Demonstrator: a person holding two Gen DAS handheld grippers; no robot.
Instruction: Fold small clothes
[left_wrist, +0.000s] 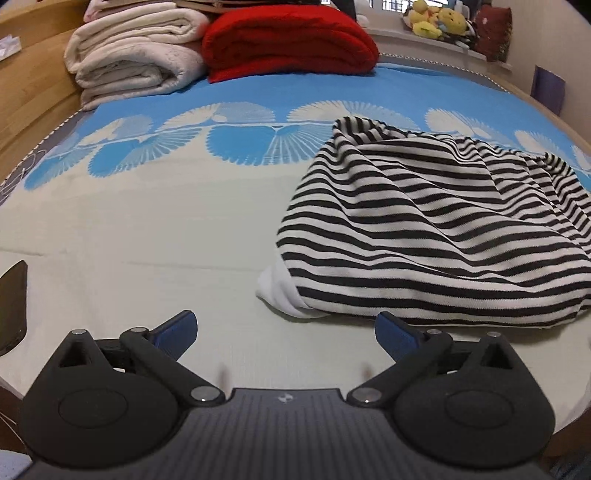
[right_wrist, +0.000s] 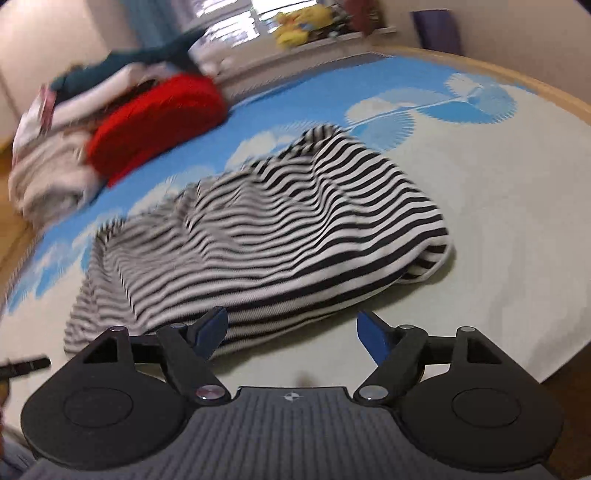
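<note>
The striped top (left_wrist: 424, 229) lies on the bed (left_wrist: 147, 229), doubled over but rumpled (a white bit pokes out underneath), so I'd judge smoothing or another fold remains. Both the left gripper (left_wrist: 284, 332) and right gripper (right_wrist: 291, 332) hang released, jaws empty. Only the left view shows the plush toys (left_wrist: 436, 20) sharply.

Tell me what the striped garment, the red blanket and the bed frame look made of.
Striped garment: soft knit, probably cotton jersey; matte, limp folds, fine ribbing.
Red blanket: thick fleece or plush, judging by its fuzzy surface and bulky roll.
Bed frame: light wood or wood veneer; smooth, faint grain, hard to tell which.
</note>
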